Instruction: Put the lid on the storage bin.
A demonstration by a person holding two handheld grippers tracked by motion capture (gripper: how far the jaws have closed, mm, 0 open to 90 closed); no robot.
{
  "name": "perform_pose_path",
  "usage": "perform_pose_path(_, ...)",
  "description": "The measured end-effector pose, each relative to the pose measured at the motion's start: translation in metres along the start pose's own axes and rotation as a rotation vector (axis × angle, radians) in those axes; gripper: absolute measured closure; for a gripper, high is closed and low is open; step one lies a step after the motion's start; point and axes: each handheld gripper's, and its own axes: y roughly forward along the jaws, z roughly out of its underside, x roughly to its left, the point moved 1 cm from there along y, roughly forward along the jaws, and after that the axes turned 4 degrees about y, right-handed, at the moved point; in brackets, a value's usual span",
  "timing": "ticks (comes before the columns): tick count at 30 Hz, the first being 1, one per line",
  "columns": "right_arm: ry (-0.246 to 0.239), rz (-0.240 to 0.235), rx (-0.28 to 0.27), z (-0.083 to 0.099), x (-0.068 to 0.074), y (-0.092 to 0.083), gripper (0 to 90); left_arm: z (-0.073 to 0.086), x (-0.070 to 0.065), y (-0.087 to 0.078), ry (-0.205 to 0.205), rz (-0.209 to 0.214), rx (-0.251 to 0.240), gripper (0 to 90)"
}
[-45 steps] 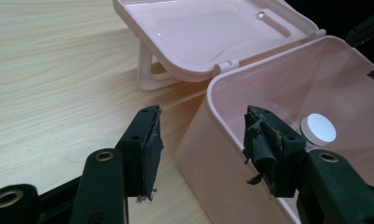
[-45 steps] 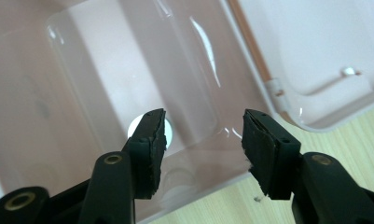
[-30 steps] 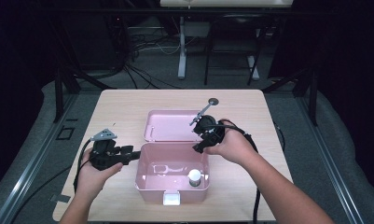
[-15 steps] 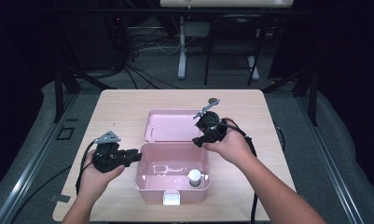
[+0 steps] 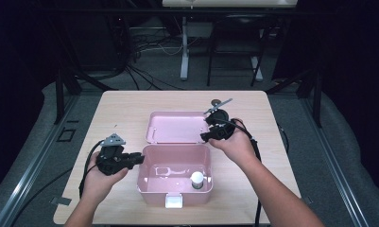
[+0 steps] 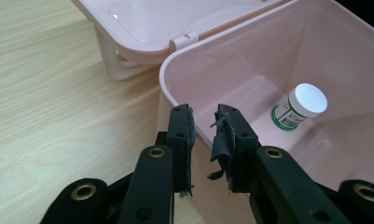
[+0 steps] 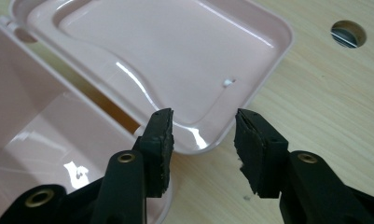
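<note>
At the box's (image 5: pixel 175 182) left wall the left tongs (image 6: pixel 204 135) have just been closing astride the rim to steady it, while the right tongs (image 7: pixel 201 144) have just been narrowing, unclamped, around the lid's (image 7: pixel 175 56) corner to swing it shut.

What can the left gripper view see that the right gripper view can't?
The left gripper view looks down into the box and sees a little white-capped bottle standing on its floor. The right gripper view sees a round hole in the tabletop, past the lid's corner. Both see the pink box, its opened lid and the wooden table.
</note>
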Motion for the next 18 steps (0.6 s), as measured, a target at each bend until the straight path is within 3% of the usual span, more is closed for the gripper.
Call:
perform_pose_path(6,0.049,0.024,-0.030,-0.005,-0.006,0.005,59.2,0.000,0.000,0.000,-0.001,0.001,-0.001,75.9)
perform_pose_path(18,0.120,0.027,-0.001,-0.011,-0.013,0.016,59.4,0.001,0.000,0.000,-0.017,0.003,-0.004,75.8)
